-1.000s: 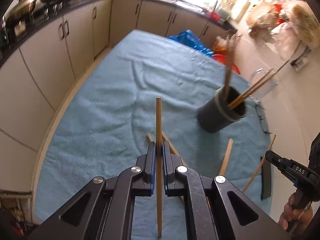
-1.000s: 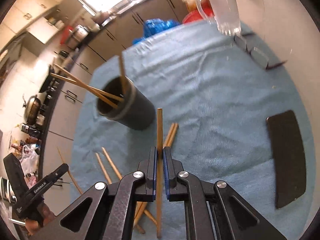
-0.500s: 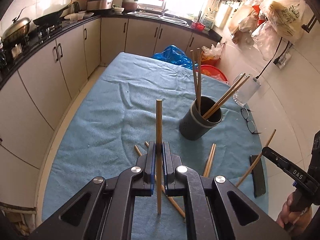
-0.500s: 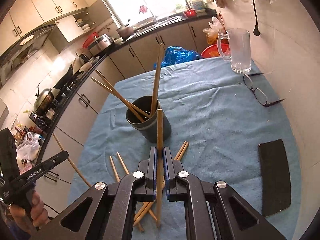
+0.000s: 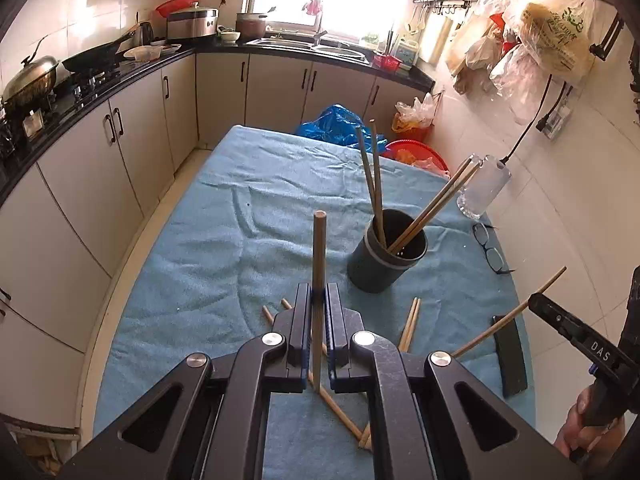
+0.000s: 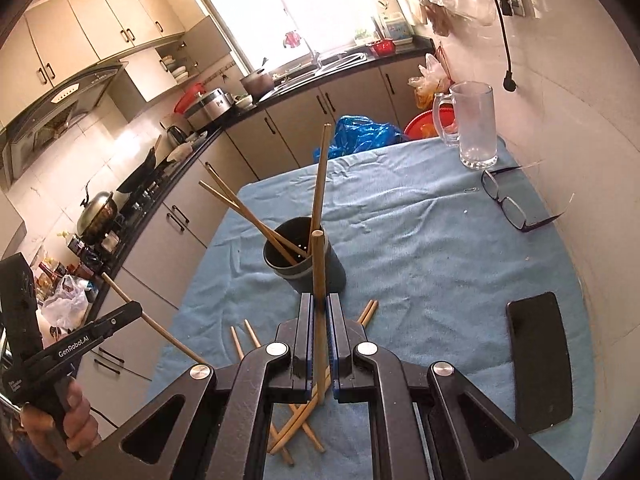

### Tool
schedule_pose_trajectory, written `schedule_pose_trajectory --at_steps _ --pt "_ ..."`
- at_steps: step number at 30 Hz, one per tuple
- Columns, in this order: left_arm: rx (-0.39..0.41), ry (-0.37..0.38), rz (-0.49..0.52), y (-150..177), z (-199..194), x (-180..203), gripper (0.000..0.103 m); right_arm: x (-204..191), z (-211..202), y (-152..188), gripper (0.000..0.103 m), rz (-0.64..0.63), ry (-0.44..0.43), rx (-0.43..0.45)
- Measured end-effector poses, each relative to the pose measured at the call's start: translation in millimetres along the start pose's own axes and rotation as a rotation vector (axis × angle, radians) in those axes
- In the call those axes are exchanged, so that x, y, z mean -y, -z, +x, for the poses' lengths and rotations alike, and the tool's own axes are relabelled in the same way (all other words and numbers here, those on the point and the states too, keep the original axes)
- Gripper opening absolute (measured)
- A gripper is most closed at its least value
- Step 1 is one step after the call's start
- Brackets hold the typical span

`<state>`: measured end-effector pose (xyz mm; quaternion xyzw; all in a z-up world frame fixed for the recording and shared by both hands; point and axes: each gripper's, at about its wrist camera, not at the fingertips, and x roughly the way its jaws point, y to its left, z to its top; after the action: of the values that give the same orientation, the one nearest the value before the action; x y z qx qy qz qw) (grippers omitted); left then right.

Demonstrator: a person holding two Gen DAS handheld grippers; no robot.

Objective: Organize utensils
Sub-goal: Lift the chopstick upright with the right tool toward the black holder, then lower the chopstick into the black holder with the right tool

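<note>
Kitchen: beige cabinets, black counter, bright window; tabletop [image 5: 192,280] covered with a blue towel [image 6: 420,248]. On it a glass mug [image 6: 474,128], eyeglasses [image 6: 508,204] and a black phone [image 6: 538,360] toward the right edge. Left claw [image 5: 319,300] points steeply down over the near edge, clamped tight on one upright chopstick [image 5: 319,264]. Right claw [image 6: 319,308] tilts down likewise, pinched on a second chopstick [image 6: 319,272]; a hand [image 6: 60,420] grips the left tool's handle in the right view. Dark cylindrical holder [image 5: 384,260] stands mid-tabletop with four chopsticks leaning inside, two each way. Loose chopsticks [image 6: 296,424] lie crossed on the towel between holder and claws.
</note>
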<state>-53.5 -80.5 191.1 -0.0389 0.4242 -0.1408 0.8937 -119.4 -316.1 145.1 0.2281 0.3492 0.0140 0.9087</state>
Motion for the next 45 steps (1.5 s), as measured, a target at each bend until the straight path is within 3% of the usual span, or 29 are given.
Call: schedule_pose_trajectory --at_steps 22,34,45 --pt "0.047 0.048 0.036 -33 -18 23 0.006 6 -26 -24 0.006 0.030 -0.040 0.062" --pt "0.113 0.103 0.061 -83 -33 49 0.006 -5 -32 -71 0.006 0.045 -0.074 0.119" --pt "0.143 0.105 0.061 -119 -23 63 0.006 -16 -25 -111 0.006 0.057 -0.080 0.155"
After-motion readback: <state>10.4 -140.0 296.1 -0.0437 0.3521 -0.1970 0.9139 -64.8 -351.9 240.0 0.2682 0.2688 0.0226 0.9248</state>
